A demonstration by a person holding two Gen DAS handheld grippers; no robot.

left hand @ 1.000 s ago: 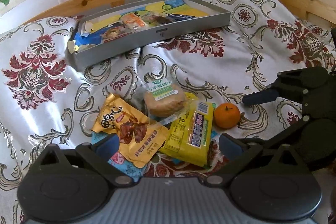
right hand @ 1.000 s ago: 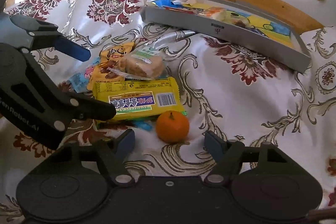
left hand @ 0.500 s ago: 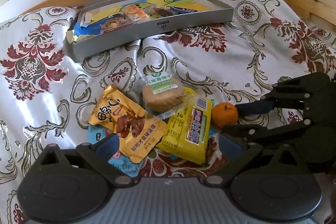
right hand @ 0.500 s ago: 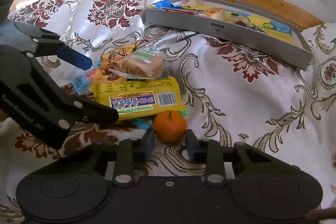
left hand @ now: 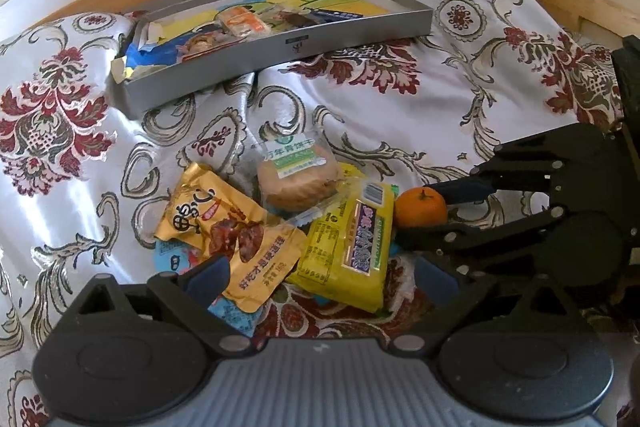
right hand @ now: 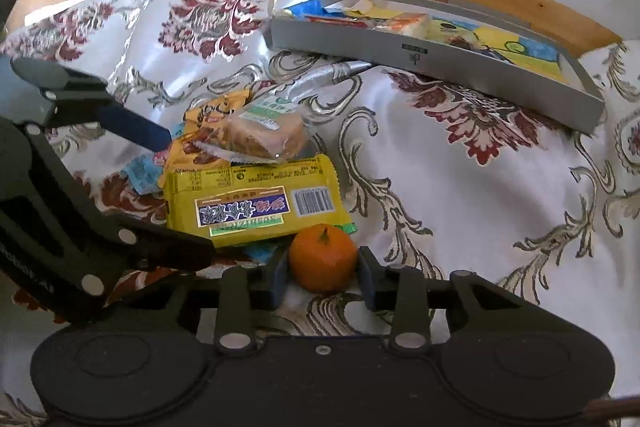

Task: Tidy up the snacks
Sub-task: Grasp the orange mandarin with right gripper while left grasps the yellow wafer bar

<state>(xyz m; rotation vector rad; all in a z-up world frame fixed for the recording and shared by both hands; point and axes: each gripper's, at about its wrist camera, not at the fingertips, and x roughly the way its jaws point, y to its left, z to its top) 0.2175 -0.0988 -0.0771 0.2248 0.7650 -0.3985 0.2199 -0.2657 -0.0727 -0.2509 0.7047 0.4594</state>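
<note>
Right gripper (right hand: 323,273): pinching the orange (right hand: 323,257), low centre of its view, on the cloth (right hand: 460,187).
Left gripper (left hand: 320,277): spread, hovering over the packets (left hand: 348,239).
Tray (left hand: 280,45): lying at upper centre.

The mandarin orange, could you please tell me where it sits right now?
The mandarin orange sits between the right tongs low in the right wrist view, on the floral bedspread just beside the yellow snack pack.

Orange tangerine (right hand: 323,257), yellow pkt (right hand: 256,203) w/ purple label, gold-orange pouch (left hand: 236,227), grey tray (left hand: 280,45) w/ yellow-blue lining, white cloth (left hand: 400,115) w/ red floral & grey scrolls.
</note>
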